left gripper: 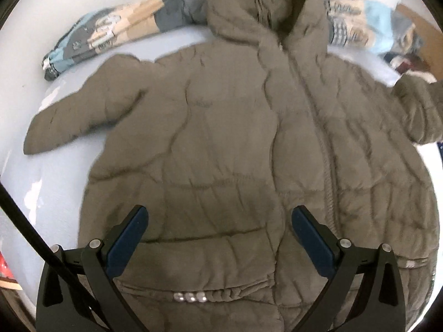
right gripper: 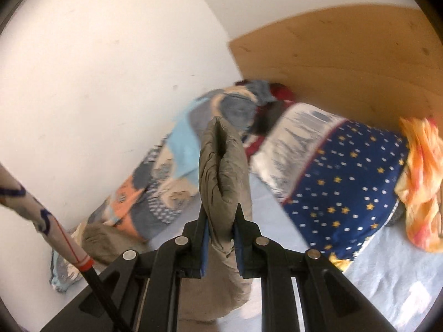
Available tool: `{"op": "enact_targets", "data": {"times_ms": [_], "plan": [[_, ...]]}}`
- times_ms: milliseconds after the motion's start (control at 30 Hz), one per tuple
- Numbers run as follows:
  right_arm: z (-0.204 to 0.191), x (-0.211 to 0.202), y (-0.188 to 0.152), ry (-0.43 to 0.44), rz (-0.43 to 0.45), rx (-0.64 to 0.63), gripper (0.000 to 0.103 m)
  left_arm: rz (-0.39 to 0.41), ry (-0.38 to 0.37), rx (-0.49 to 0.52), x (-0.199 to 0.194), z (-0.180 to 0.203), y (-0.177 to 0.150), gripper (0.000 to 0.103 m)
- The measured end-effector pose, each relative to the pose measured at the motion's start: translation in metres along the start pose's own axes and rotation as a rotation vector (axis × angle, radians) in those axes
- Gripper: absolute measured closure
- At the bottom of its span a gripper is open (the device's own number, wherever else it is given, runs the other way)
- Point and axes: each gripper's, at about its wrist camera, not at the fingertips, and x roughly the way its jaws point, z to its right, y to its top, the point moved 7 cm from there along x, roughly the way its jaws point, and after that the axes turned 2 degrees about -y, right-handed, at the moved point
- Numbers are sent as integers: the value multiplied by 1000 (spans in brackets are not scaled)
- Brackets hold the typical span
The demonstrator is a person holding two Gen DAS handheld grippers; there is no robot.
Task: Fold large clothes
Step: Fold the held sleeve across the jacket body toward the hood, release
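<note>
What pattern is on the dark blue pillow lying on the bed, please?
The pillow has small yellow stars and white dots on navy, clearest in the right wrist view.

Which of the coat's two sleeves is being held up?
The sleeve pinched in the right gripper. The other sleeve lies flat on the bed sheet, untouched.

A bed with a pale blue sheet (left gripper: 55, 182) carries everything. A grey-brown padded hooded jacket (left gripper: 221, 144) lies flat on it, front up, hood toward the far wall, one sleeve (left gripper: 74, 116) spread out on the sheet to the left. Beyond the hood, a rumpled patchwork blanket (left gripper: 110, 33) in blue, grey and tan lies along the wall edge of the bed. In the right wrist view, a navy pillow with yellow stars (right gripper: 346, 191) rests on the sheet near a wooden headboard (right gripper: 346, 63), with an orange and yellow cloth (right gripper: 420, 182) just beside it.
</note>
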Motion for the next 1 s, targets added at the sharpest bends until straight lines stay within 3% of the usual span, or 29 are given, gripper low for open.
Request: {"op": "enact_targets", "data": {"times_ms": [200, 400, 833, 1000], "plan": [[-83, -25, -23, 97, -31, -82, 87, 10, 0, -39, -12, -19, 5, 0], [-168, -24, -75, 181, -91, -187, 87, 33, -12, -106, -27, -49, 11, 0], [-298, 35, -223, 306, -295, -310, 87, 21, -15, -239, -31, -96, 10, 0], [-331, 75, -293, 299, -389, -369, 87, 7, -5, -274, -27, -109, 9, 0]]}}
